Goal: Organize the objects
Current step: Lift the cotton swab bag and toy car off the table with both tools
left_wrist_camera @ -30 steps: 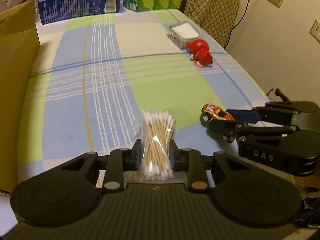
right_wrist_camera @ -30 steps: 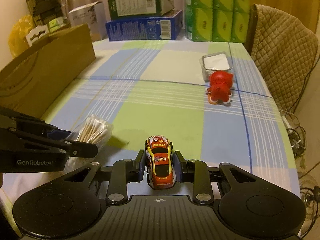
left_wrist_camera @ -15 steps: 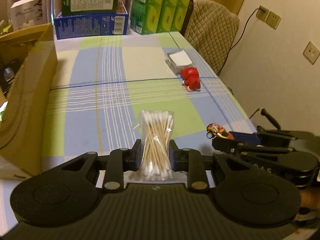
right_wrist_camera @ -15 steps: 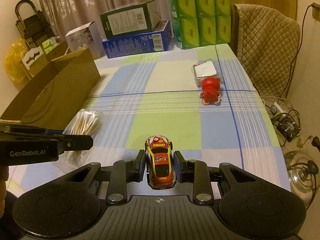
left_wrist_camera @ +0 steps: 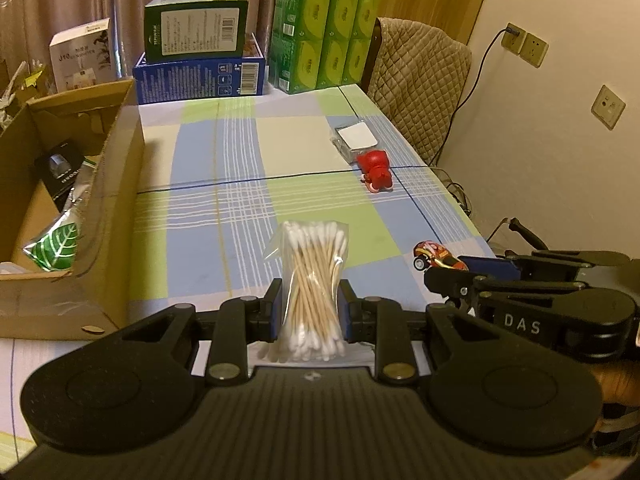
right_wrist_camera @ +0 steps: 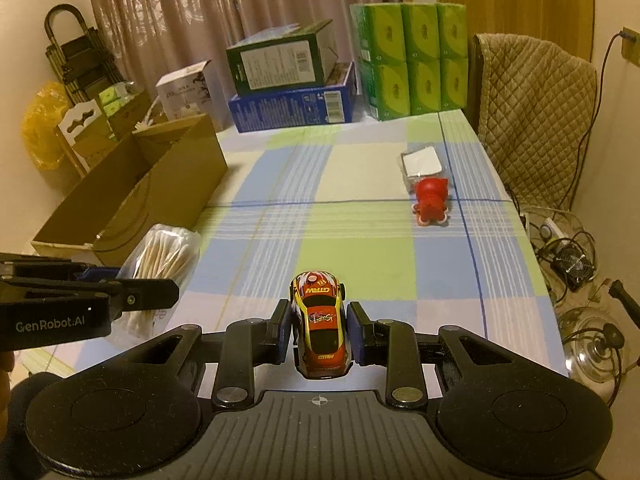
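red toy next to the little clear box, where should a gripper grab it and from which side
Grip the red toy across its rounded body, coming down from above with the fingers on its two side flanks. It lies low on the tablecloth, and the clear box sits close against its far end, so a grip along its length would likely hit the box. Its sides look clear.

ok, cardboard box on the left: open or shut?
Open. The cardboard box has its flaps up, and the left wrist view shows a leaf-print packet inside.

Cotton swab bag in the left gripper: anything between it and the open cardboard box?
Nothing visible. The cotton swab bag is clamped in the left gripper; only bare tablecloth lies before the cardboard box.
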`<state>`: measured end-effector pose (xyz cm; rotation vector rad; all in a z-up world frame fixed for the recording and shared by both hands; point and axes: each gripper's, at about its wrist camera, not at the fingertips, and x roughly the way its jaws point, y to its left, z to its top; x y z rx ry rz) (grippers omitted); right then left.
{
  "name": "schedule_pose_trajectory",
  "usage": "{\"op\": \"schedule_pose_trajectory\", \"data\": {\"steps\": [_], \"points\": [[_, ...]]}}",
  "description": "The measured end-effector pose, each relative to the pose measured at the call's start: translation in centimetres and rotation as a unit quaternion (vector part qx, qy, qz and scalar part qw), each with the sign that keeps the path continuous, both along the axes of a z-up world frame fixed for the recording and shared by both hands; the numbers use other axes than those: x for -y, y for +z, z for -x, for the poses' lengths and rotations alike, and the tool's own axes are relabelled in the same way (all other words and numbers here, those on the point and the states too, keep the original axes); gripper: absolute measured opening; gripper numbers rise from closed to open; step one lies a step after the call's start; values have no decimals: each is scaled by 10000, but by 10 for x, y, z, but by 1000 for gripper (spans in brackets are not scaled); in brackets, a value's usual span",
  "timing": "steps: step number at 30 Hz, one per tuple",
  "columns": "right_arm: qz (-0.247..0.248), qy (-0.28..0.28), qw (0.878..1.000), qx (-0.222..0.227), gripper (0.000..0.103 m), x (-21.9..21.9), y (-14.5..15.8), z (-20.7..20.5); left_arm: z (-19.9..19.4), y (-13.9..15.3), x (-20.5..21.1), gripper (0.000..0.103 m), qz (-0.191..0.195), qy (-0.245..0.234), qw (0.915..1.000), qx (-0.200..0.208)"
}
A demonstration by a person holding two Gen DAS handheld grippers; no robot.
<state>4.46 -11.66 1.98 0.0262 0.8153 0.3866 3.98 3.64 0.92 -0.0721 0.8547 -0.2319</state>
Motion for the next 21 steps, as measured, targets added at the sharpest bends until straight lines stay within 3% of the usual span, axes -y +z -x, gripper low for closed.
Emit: {"op": "schedule_pose_trajectory", "data": {"steps": [21], "points": [[-12,54,9999,133,26,-5,13,9,19,16,-7,23,9,9,9999,110]]}}
